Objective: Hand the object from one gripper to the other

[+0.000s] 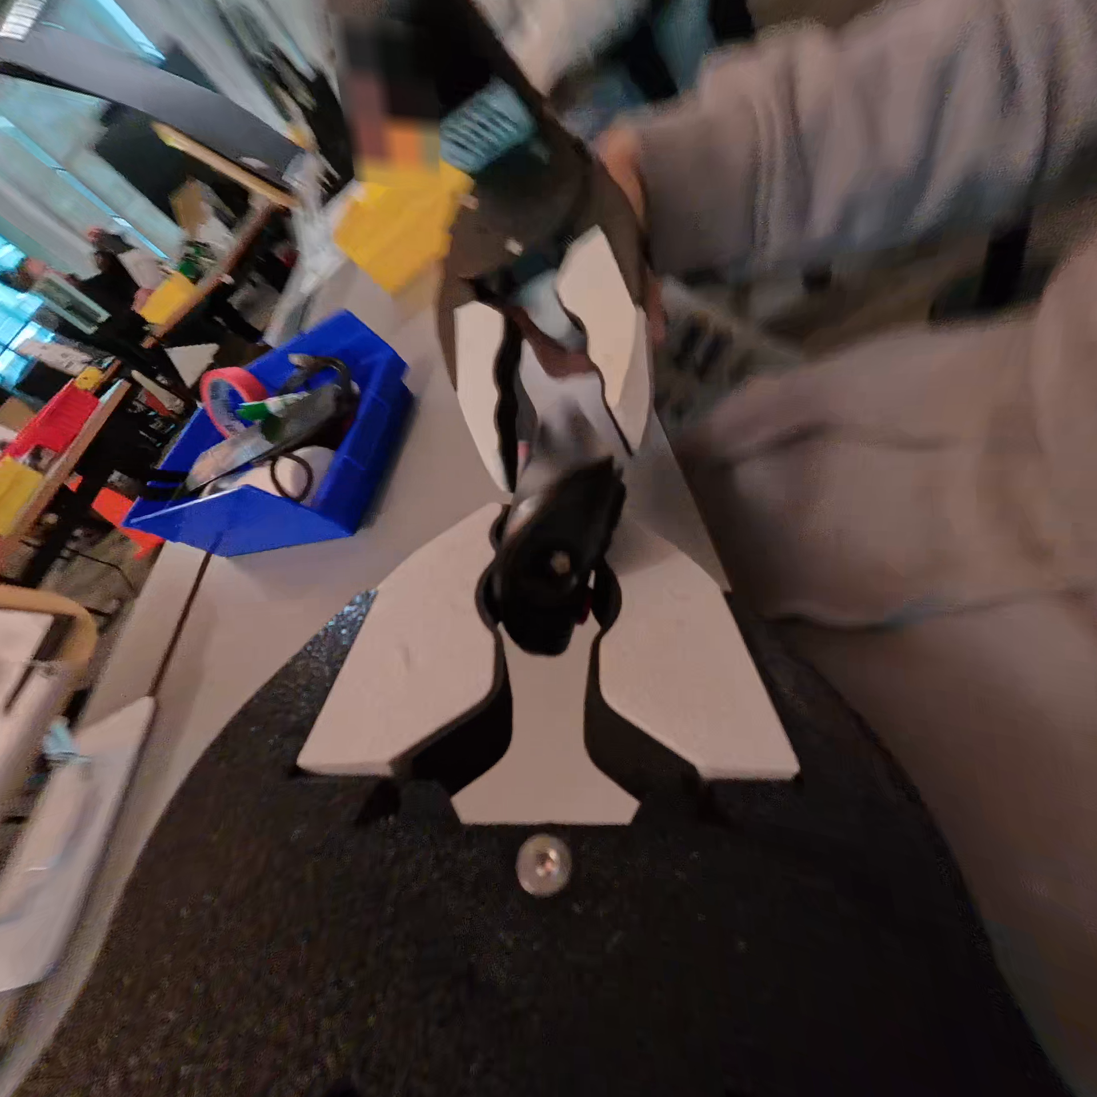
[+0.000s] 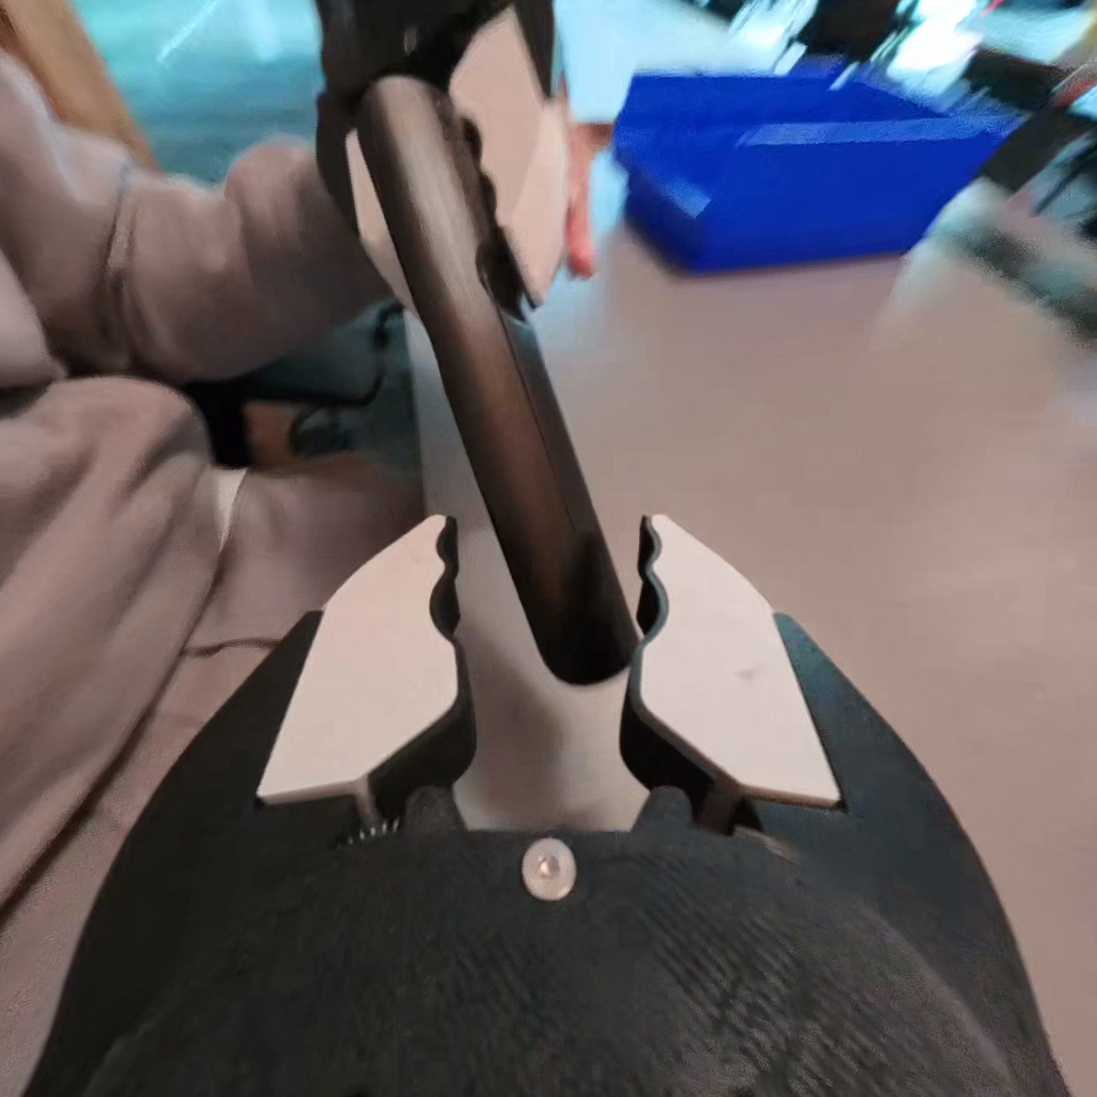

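A black tool with a long dark round handle (image 2: 492, 356) spans the gap between my two grippers above the grey table (image 2: 831, 475). My left gripper (image 1: 552, 534) is shut on its bulky black head (image 1: 552, 570), which has a small screw and a red spot. In the right wrist view the left gripper (image 2: 475, 285) clamps the far end. My right gripper (image 2: 547, 525) is open around the handle's near end. The handle rests against the right finger, with a gap on the left side. In the left wrist view the right gripper (image 1: 564, 451) faces mine. The frames are blurred.
A blue bin (image 1: 332, 522) holding a red tape roll and several tools stands on the table to the left; it also shows in the right wrist view (image 2: 771, 178). A person's beige sleeves (image 1: 890, 475) fill the right side. Yellow bins (image 1: 398, 231) stand farther back.
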The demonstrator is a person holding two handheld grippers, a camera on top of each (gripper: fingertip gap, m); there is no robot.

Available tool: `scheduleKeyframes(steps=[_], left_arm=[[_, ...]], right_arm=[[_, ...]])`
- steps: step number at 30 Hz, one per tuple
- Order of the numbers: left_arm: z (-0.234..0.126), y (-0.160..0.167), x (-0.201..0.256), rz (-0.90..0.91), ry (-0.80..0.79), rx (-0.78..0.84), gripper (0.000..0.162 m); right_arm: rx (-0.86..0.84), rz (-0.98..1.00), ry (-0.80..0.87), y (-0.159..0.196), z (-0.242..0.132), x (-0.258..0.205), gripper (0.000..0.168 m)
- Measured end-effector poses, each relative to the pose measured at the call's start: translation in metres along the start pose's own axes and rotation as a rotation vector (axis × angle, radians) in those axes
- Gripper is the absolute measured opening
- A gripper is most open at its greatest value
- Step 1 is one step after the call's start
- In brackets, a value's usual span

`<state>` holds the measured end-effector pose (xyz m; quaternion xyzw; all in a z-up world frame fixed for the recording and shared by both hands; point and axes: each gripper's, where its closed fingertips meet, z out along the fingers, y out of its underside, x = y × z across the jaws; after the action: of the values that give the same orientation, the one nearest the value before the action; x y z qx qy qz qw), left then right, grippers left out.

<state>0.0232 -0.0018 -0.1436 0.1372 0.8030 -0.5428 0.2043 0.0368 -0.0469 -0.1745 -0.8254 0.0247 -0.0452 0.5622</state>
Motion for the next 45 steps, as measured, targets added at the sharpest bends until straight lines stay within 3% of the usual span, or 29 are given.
scheduleKeyframes(steps=[3,7,12,20,22,24,27,30,32,34,36,40,45], left_arm=[[-0.015,-0.007,-0.016,-0.23,0.021,0.179,0.024],[-0.028,-0.017,-0.044,-0.553,0.014,0.45,0.023],[-0.031,-0.02,-0.069,-0.851,-0.004,0.694,0.023],[-0.022,-0.02,-0.079,-1.189,0.051,1.035,0.023],[-0.012,-0.021,-0.072,-1.181,0.063,1.021,0.023],[-0.007,-0.025,-0.066,-1.161,0.08,1.034,0.023],[-0.002,-0.025,-0.061,-1.164,0.141,1.001,0.024],[0.01,-0.016,-0.049,-1.05,0.143,0.783,0.032],[0.02,0.002,-0.045,-0.914,0.048,0.556,0.051],[0.023,0.02,-0.046,-0.748,-0.078,0.342,0.065],[0.019,0.022,-0.051,-0.62,-0.179,0.243,0.068],[0.011,-0.012,-0.063,-0.6,-0.327,0.282,0.066],[0.012,-0.052,-0.055,-0.542,-0.424,0.274,0.065]], right_arm=[[0.2,0.018,0.075,-0.027,-0.027,0.015,0.08],[0.445,0.048,0.123,-0.055,-0.049,0.026,0.089],[0.491,0.124,0.164,-0.052,-0.037,0.039,0.093],[0.754,0.101,0.263,-0.085,-0.023,0.032,0.052],[0.784,0.115,0.298,-0.092,-0.023,0.031,0.05],[0.757,0.145,0.354,-0.09,-0.022,0.037,0.035],[0.72,0.171,0.288,-0.094,-0.025,0.032,0.028],[0.615,0.143,0.268,-0.094,-0.03,0.03,0.027],[0.484,0.116,0.288,-0.089,-0.034,0.031,0.027],[0.321,0.062,0.381,-0.078,-0.038,0.036,0.026],[0.181,-0.012,0.537,-0.069,-0.043,0.048,0.026],[-0.061,-0.246,0.805,-0.056,-0.041,0.063,0.026],[-0.301,-0.566,1.012,-0.049,-0.03,0.067,0.026]])
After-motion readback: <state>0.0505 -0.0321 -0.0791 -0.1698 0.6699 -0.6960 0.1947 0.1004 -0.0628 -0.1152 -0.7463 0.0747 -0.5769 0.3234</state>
